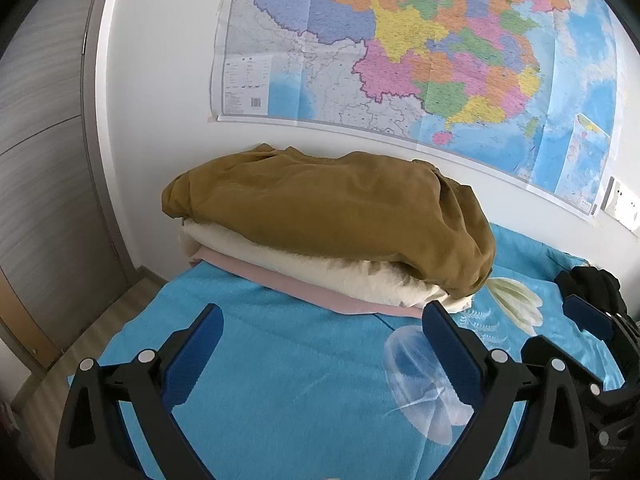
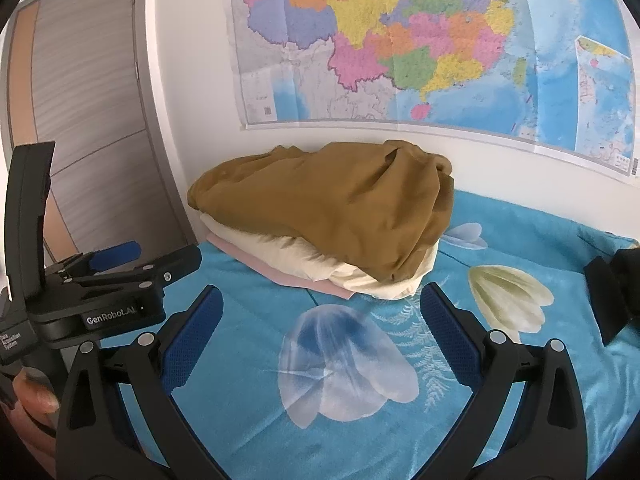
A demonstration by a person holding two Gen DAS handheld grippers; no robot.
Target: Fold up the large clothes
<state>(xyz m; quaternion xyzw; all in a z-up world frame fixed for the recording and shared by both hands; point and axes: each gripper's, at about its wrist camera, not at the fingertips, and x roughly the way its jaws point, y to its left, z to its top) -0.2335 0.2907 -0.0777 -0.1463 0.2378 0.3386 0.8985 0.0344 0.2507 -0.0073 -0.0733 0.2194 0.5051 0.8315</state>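
Mustard-brown cotton garment (image 1: 332,220) tops the folded stack ahead of both tongs, left (image 1: 324,344) and right (image 2: 320,320), wide open and empty; next garment probably black fabric (image 2: 624,280) off right—grip its edge, spread flat.

The right tongs (image 2: 320,300) gape empty over the blue bed (image 2: 248,408). Just beyond their tips sits the stacked clothes pile (image 2: 332,208). The left tongs (image 2: 116,256) hang off to their left.

1. Three folded clothes in one stack at frame centre: a mustard-brown garment (image 1: 328,224) on top, a cream one (image 1: 320,272) beneath, a pink one (image 1: 320,294) lowest.
2. One wall map (image 1: 400,52), upper right.
3. Two grippers: left gripper (image 1: 320,320), right gripper (image 2: 320,304).
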